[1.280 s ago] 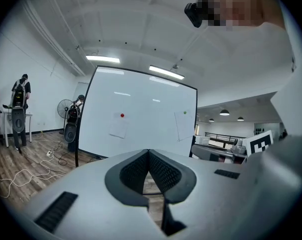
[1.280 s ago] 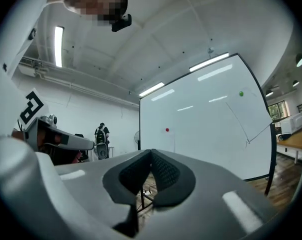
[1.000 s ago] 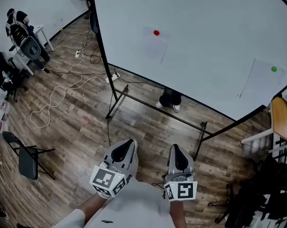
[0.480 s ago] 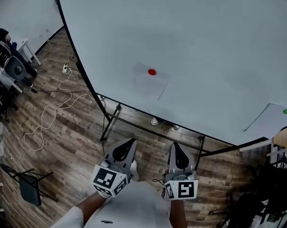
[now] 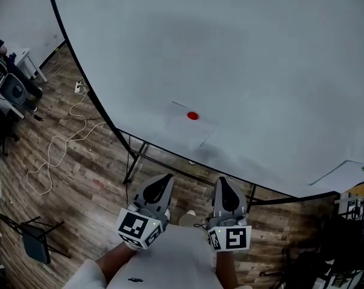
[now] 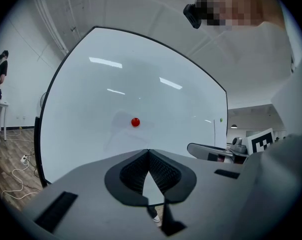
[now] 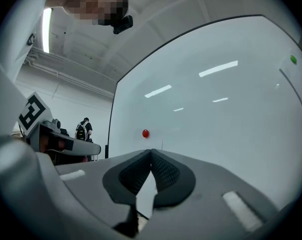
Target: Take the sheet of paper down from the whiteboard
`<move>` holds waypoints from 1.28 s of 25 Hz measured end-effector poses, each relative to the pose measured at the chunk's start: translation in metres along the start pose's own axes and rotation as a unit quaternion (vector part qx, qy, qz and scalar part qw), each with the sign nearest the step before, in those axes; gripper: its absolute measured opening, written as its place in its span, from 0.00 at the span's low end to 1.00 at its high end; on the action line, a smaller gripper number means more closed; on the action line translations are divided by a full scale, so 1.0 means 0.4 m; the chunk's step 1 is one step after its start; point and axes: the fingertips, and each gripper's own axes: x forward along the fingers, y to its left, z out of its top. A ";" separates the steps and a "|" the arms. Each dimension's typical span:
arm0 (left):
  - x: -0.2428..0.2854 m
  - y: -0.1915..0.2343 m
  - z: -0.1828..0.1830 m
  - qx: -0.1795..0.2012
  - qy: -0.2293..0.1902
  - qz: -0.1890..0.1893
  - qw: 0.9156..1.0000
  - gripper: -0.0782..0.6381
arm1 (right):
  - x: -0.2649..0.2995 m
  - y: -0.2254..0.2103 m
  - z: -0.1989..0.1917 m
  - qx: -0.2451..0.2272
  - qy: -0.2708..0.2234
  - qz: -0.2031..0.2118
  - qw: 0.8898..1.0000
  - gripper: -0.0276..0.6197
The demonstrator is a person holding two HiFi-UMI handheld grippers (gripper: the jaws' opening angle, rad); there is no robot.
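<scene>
We stepped closer: the white paper sheet (image 5: 187, 127) with its round red magnet (image 5: 193, 115) is now ahead of the left gripper (image 5: 163, 179) and right gripper (image 5: 223, 183), both closed and empty; it looks nearly reachable.

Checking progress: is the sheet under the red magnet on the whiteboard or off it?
On. The sheet hangs against the whiteboard, pinned under the red magnet; nothing touches it.

A brown wood-plank floor (image 5: 97, 179) fills the lower left of the frame. A long white cable (image 5: 51, 156) loops across it from a white power strip (image 5: 79, 88). A black folding chair (image 5: 34, 242) stands at lower left. Black office chairs (image 5: 16, 89) crowd the left edge.
</scene>
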 end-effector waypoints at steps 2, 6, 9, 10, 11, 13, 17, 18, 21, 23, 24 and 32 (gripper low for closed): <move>0.017 -0.004 0.008 -0.002 -0.001 0.007 1.000 0.12 | 0.017 -0.011 -0.003 0.002 0.002 0.013 1.000 0.06; 0.022 -0.010 0.032 0.003 -0.012 0.025 1.000 0.12 | 0.035 -0.017 -0.011 0.005 0.009 0.036 0.999 0.06; 0.041 -0.007 0.031 0.009 -0.011 0.037 0.999 0.12 | 0.046 -0.028 -0.008 0.008 0.004 0.047 0.999 0.06; 0.044 -0.008 0.032 0.009 -0.010 0.039 0.999 0.12 | 0.047 -0.028 -0.010 0.009 0.004 0.050 0.999 0.06; 0.046 -0.010 0.034 0.011 -0.009 0.041 0.999 0.12 | 0.046 -0.028 -0.013 0.010 0.006 0.053 0.999 0.06; 0.051 -0.014 0.039 0.015 -0.008 0.045 0.999 0.12 | 0.043 -0.028 -0.015 0.014 0.008 0.057 0.998 0.06; 0.086 -0.021 0.062 0.029 -0.012 0.045 0.998 0.12 | 0.049 -0.038 -0.010 0.019 0.007 0.058 0.998 0.06; 0.099 -0.024 0.066 0.034 -0.012 0.041 0.999 0.12 | 0.052 -0.041 -0.010 0.021 0.006 0.058 0.998 0.06; 0.119 -0.024 0.078 0.036 -0.014 0.036 0.999 0.21 | 0.057 -0.039 -0.008 0.026 0.003 0.054 0.998 0.06; 0.132 -0.020 0.093 0.037 -0.019 0.039 0.998 0.22 | 0.062 -0.041 -0.006 0.027 0.000 0.052 0.998 0.06; 0.142 -0.018 0.102 0.040 -0.021 0.040 0.998 0.24 | 0.066 -0.044 -0.005 0.026 -0.001 0.052 0.998 0.06; 0.218 0.010 0.155 0.049 -0.034 0.064 0.996 0.31 | 0.085 -0.049 0.007 0.032 -0.008 0.056 0.998 0.06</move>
